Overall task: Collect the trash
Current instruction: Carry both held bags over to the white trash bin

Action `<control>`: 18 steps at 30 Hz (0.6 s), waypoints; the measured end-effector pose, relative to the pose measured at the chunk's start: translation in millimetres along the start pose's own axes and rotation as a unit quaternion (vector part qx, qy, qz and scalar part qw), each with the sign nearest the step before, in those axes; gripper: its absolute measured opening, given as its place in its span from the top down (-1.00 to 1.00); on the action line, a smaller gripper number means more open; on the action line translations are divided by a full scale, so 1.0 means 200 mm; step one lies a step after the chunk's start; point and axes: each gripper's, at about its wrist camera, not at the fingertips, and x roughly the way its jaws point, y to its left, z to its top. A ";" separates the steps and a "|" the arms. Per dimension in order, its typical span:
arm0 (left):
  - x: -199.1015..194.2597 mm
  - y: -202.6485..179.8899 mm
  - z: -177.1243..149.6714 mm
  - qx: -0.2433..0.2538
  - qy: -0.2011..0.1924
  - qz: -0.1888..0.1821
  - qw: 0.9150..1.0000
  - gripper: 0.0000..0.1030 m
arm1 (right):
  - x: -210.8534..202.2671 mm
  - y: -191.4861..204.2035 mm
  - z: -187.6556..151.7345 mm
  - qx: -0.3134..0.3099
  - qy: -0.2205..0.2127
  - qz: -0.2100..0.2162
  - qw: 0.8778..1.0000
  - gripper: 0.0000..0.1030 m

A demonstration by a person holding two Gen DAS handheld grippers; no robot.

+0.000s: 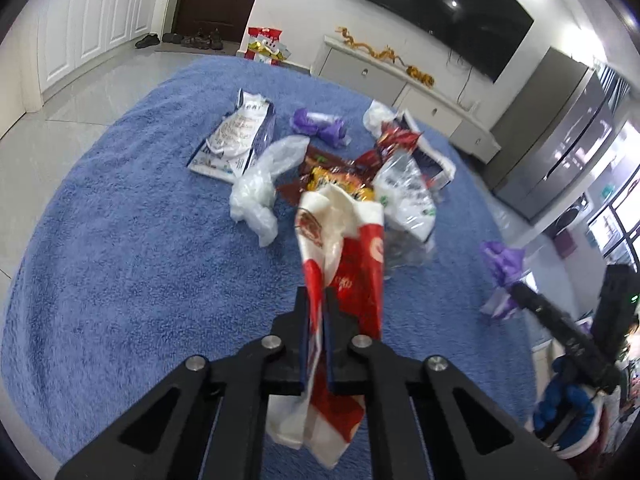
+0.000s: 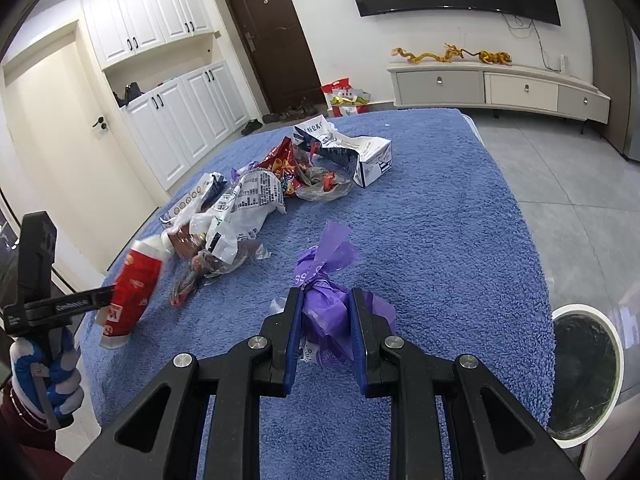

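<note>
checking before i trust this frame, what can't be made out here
- Left wrist view: the lower end of the red and white plastic wrapper is hidden behind the left gripper.
- Right wrist view: the round white bin beside the table is cut off by the frame edge; its contents are too dark to tell.
- Right wrist view: the right gripper covers the sides of the crumpled purple plastic bag.

Both grippers are matte black: the left gripper (image 1: 316,300) and right gripper (image 2: 325,300) have angular linkage arms with triangular cut-outs, round silver pivot screws and blue pads (image 2: 294,332) lining the fingers; the left hand (image 2: 44,376) wears a blue-and-white glove above a dark red sleeve
</note>
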 end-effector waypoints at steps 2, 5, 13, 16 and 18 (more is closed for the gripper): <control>-0.04 -0.04 0.01 0.005 -0.007 -0.005 1.000 0.91 | -0.02 0.00 0.00 0.001 -0.004 0.004 1.000 0.57; -0.08 -0.12 0.02 0.016 -0.014 -0.018 1.000 0.91 | -0.05 -0.02 -0.01 0.004 -0.012 0.008 1.000 0.57; 0.04 -0.58 0.08 0.104 0.015 -0.082 0.991 0.91 | -0.21 -0.22 -0.05 0.043 -0.051 -0.005 0.998 0.57; 0.15 -0.81 0.08 0.148 0.039 -0.109 0.982 0.91 | -0.31 -0.37 -0.08 0.067 -0.071 -0.033 0.995 0.57; 0.26 -1.00 0.07 0.183 0.060 -0.128 0.973 0.91 | -0.38 -0.50 -0.11 0.090 -0.083 -0.060 0.991 0.57</control>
